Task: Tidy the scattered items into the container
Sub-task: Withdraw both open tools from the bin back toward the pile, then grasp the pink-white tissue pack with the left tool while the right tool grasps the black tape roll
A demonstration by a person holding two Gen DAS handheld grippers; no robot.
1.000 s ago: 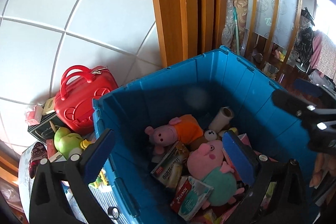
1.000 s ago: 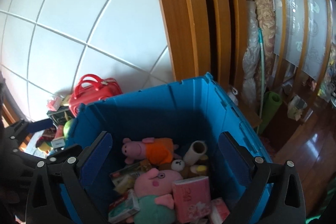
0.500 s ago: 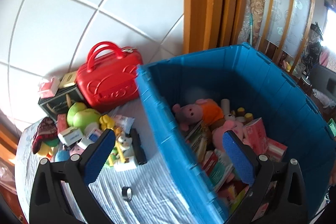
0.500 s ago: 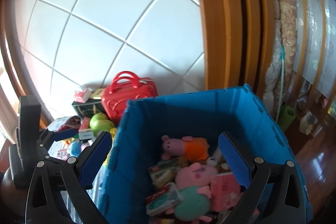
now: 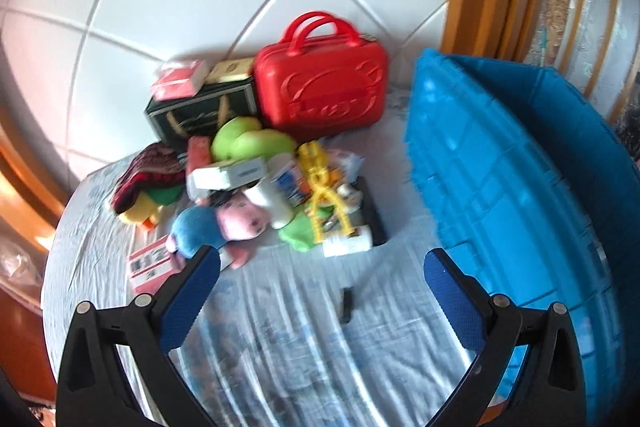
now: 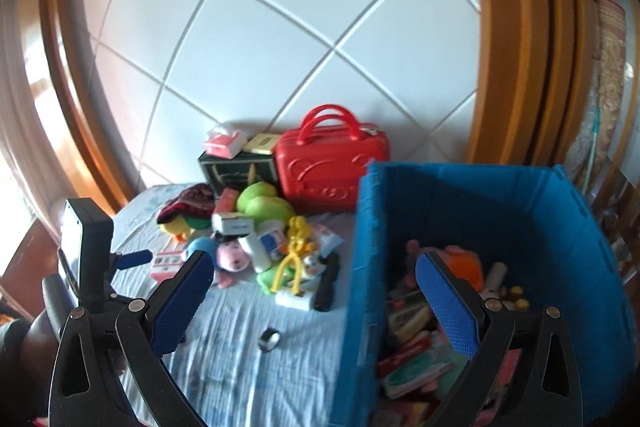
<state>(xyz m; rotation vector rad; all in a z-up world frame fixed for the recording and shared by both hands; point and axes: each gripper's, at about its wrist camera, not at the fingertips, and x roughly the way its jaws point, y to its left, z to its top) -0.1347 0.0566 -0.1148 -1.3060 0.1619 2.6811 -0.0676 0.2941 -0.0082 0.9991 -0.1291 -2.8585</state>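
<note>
Blue plastic forms the container [image 6: 500, 211], a deep crate standing on the right of a surface spread with a pale blue wrinkled cloth [image 5: 280, 339]. Inside it, in the right wrist view, lie a plush with an orange body [image 6: 460, 263], a cardboard roll [image 6: 494, 275] and several flat packets. The scattered items [image 5: 256, 187] sit in a heap to the left of the crate, well apart from its wall: a pink-faced plush in a blue top [image 5: 224, 223], a green plush [image 5: 248, 143], a yellow plastic toy [image 5: 320, 187], small white boxes and a dark knitted cap [image 5: 148, 175]. Behind the heap, against the white tiled wall, stand a red case with handles [image 5: 324, 91] and a dark box [image 5: 200, 115]. A small dark ring [image 6: 269, 339] lies alone on the cloth in front of the heap.

The left gripper [image 5: 316, 283] hangs over the bare cloth, jaws wide apart and holding nothing. The right gripper [image 6: 316, 291] straddles the crate's near-left wall, jaws likewise spread and empty.
</note>
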